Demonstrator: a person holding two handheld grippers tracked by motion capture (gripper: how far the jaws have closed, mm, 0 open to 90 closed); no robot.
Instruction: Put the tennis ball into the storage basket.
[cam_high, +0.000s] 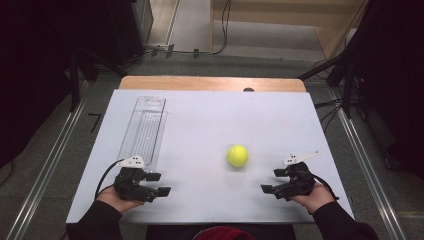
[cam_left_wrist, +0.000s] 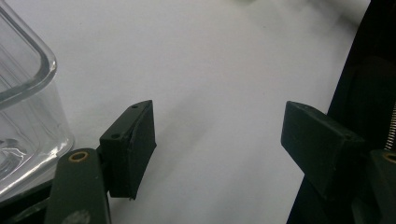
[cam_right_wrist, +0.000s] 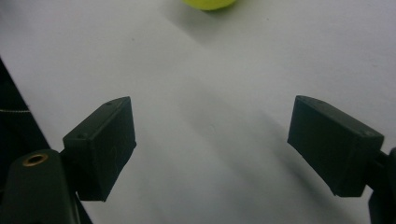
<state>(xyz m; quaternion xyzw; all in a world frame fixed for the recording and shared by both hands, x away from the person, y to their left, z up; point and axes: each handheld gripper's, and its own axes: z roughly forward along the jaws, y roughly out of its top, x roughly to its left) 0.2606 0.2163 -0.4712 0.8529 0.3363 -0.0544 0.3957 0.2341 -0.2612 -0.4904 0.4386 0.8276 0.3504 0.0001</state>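
Right hand-held gripper (cam_high: 270, 181), jaws spread, sits near the yellow fuzzy tennis ball (cam_high: 237, 155), poised to grab, while left hand-held gripper (cam_high: 157, 183) waits spread beside the clear plastic tray (cam_high: 144, 127).

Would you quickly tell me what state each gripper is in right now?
Left gripper: open, holding nothing.
Right gripper: open, holding nothing; the tennis ball lies apart on the table.

Left gripper (cam_left_wrist: 219, 135) gapes beside seemingly clear container (cam_left_wrist: 23, 116).
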